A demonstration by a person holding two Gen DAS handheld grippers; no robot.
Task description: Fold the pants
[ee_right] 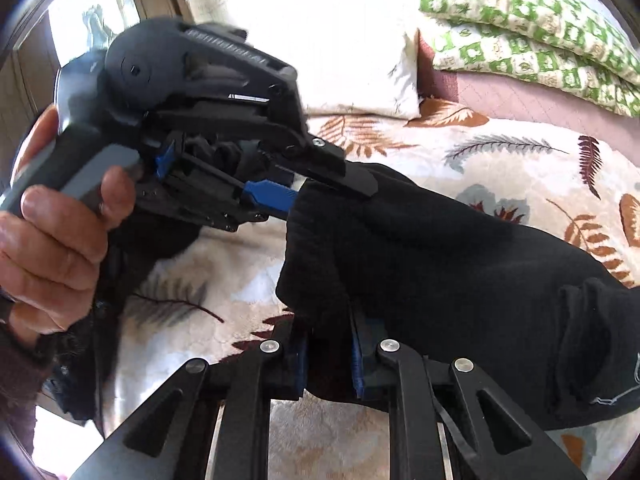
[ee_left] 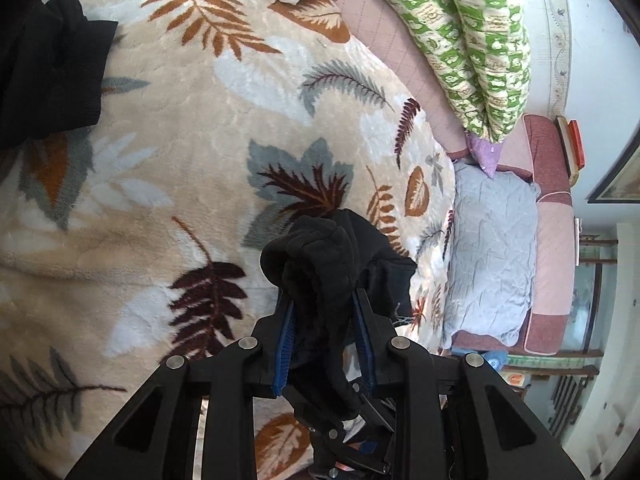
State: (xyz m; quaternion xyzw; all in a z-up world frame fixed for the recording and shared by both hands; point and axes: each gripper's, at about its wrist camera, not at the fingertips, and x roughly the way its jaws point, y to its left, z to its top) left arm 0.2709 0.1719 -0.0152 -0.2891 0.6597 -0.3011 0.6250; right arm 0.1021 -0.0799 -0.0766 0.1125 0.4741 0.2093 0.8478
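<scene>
While the left gripper pinches a bunched edge of the black pants, the right gripper clamps the same edge just beside it — the cloth lifted over the leaf-print blanket. The blanket lies open between them and the pillows — another black garment at its far-left edge.

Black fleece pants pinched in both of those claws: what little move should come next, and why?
Probably lift both ends a little higher: the left gripper and right gripper each clamp the black fleece pants, which bunch and sag onto the leaf-patterned plush blanket.
</scene>
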